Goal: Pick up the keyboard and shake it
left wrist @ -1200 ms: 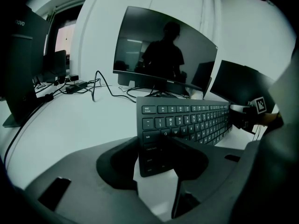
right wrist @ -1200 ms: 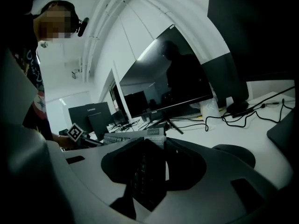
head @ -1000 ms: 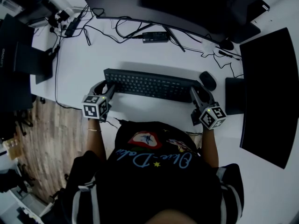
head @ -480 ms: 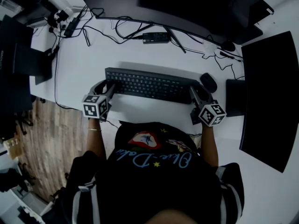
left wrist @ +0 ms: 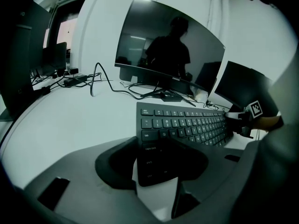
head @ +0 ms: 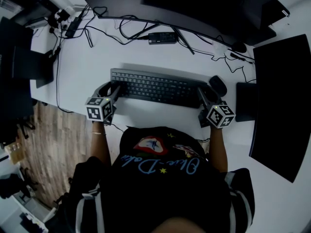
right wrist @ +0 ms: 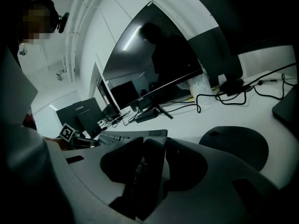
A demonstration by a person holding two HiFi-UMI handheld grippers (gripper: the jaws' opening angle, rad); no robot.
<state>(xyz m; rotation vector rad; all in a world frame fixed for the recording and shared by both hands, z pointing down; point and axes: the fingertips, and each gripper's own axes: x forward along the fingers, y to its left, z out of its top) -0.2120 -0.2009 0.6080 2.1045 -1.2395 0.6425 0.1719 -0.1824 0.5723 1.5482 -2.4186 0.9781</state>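
**While the keyboard (head: 158, 87) lies on the table (head: 146, 57), a gripper sits at each end**

Where the white table is bare in front of the big dark monitor (head: 194, 4), the black keyboard lies lengthwise across the head view. Its keys face up, and it is just ahead of the person's chest. The left gripper (head: 110, 88) is at the keyboard's left end. Its own view shows the near left corner standing between jaws spread wide. A strip of white table shows between the left jaw and the keyboard's edge, while the other jaw reaches over the keys. The right gripper (head: 206, 94) is at the right end, rolled so that the keyboard appears edge-on in its view. There the jaws stand narrow, one against each face of that end, with no gap visible. A dark mouse (head: 217, 85) lies just beside the right gripper, past the keyboard's right end. Cables (head: 127, 29) and a small black power brick (head: 162, 38) lie on the table between keyboard and monitor.
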